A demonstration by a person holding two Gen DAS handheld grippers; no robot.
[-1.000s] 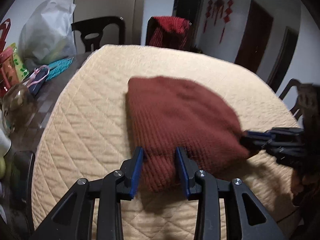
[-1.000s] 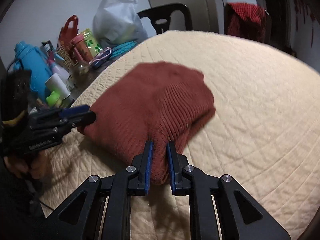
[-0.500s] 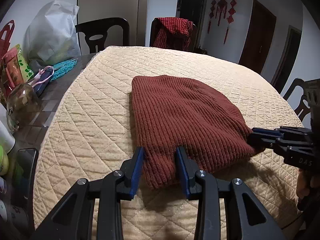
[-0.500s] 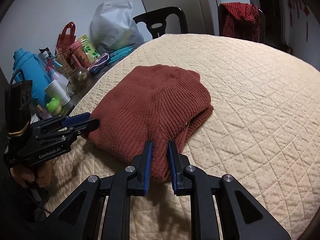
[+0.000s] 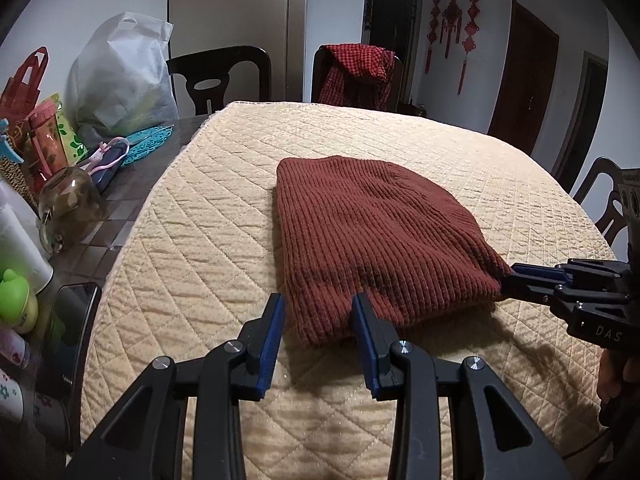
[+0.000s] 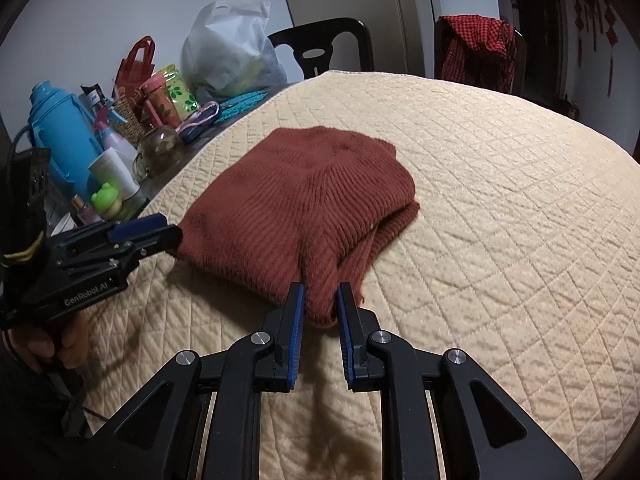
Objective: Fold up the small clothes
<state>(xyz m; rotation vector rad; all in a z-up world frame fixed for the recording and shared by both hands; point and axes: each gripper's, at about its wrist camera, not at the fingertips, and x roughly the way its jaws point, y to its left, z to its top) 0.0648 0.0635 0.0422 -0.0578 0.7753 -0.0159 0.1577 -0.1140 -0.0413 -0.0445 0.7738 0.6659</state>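
A rust-red ribbed sweater (image 5: 372, 220) lies folded on the quilted beige table cover (image 5: 200, 260). My left gripper (image 5: 318, 312) stands open around the sweater's near left corner; a thin gap shows at the left pad. In the right wrist view it reaches in from the left (image 6: 176, 236), held by a person's hand (image 6: 48, 344). My right gripper (image 6: 319, 304) is shut on the near right corner of the sweater (image 6: 304, 192), which rises in a ridge toward the pads. Its fingertips meet the sweater's right corner in the left wrist view (image 5: 508, 276).
Clutter crowds the bare table strip on the left: a glass jar (image 5: 68, 208), a dark phone (image 5: 72, 320), a white bag (image 5: 120, 80), a blue thermos (image 6: 60, 140). Dark chairs stand behind, one draped with red checked cloth (image 5: 356, 68). The cover (image 6: 500, 200) stretches right.
The sweater was blurred a second ago and now lies still and flat. Both grippers stay at the same corners, and the views have tilted only slightly.
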